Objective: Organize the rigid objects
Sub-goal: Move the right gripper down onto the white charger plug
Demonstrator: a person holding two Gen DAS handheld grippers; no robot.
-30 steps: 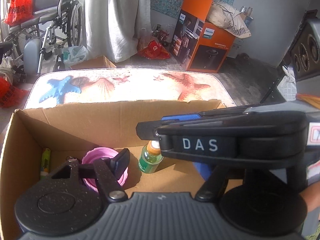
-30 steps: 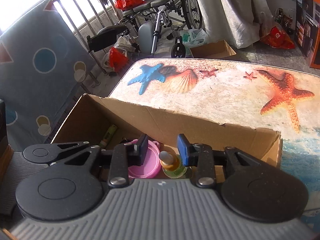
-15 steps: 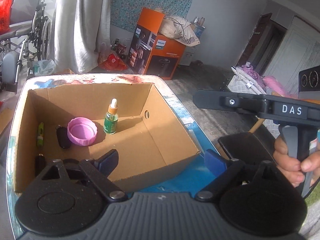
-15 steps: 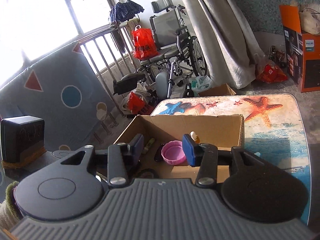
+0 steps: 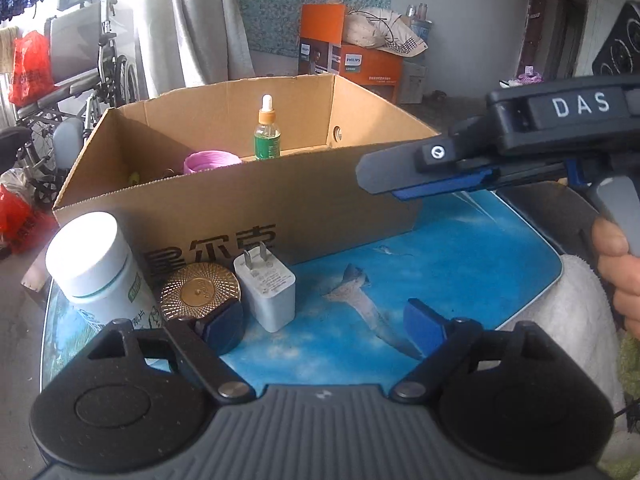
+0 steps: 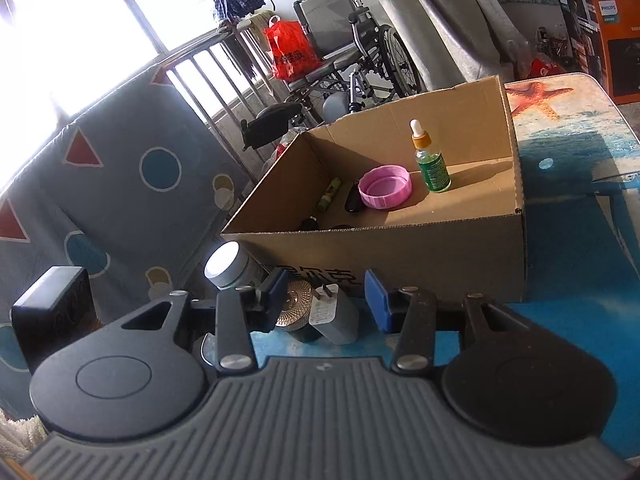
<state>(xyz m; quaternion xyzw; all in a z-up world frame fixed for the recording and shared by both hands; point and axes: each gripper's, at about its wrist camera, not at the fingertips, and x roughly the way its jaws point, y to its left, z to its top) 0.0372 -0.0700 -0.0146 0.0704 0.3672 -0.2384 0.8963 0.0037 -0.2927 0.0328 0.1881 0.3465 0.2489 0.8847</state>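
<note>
Left hand-held gripper (image 5: 324, 322) agape, white charger (image 5: 266, 294) before cardboard box (image 5: 280, 208) — dropper bottle (image 5: 267, 130) inside

Left gripper (image 5: 324, 322) is sitting low at the bottom of its own frame, fingers spread wide, nothing between the blue pads (image 5: 424, 320). Right gripper (image 6: 326, 294) is also showing a clear gap between its fingers, nothing clamped, body filling the bottom of its frame. In the left wrist view it is reaching in level from the right edge, nose pointing left at mid-height. Person's right hand (image 5: 618, 268) is wrapping the handle at the right edge.
</note>
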